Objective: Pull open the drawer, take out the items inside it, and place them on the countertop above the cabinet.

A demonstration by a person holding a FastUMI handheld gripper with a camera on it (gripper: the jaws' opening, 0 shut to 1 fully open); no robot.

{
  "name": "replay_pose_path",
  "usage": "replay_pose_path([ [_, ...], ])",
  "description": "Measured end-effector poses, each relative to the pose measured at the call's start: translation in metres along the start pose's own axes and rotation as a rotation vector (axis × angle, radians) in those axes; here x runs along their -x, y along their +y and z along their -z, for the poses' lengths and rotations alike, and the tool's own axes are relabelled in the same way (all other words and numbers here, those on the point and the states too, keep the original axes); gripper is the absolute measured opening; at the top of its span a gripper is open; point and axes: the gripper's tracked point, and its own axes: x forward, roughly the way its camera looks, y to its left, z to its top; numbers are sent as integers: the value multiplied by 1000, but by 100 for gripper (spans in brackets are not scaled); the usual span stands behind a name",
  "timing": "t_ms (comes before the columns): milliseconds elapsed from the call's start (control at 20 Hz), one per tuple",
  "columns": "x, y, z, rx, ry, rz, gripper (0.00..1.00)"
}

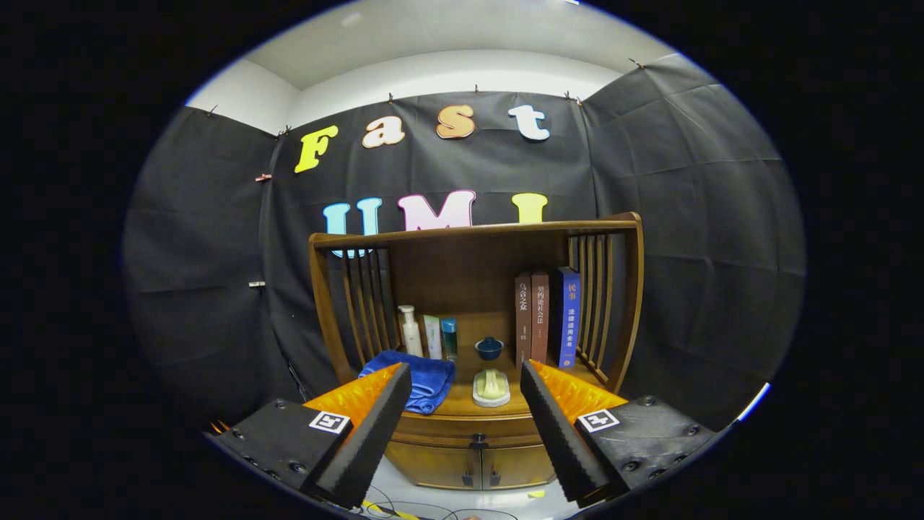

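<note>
Gripper view: my gripper (465, 404) is spread wide, holding nothing, with the cabinet beyond the fingers. The drawer (473, 427) sits shut, its knob (477, 438) dead ahead, centred between the fingertips and slightly low, front running crosswise to the fingers. A blue towel (422, 381) and a pale dish (491, 388) lie on the countertop (462, 406), so whether the drawer still holds anything I can't tell.

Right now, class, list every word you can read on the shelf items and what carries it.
"乌合之众": left brown book, spine.
"民事", "法律适用全书": blue book, spine.
Middle brown book, bottles: too blurred.
Hand-held gripper, open before the shut drawer: square markers, no words.
</note>
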Motion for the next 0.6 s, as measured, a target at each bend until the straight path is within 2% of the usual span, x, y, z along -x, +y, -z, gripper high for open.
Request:
replay_pose_path([
  [600, 0, -1, -2, -10, 0, -2, 99],
])
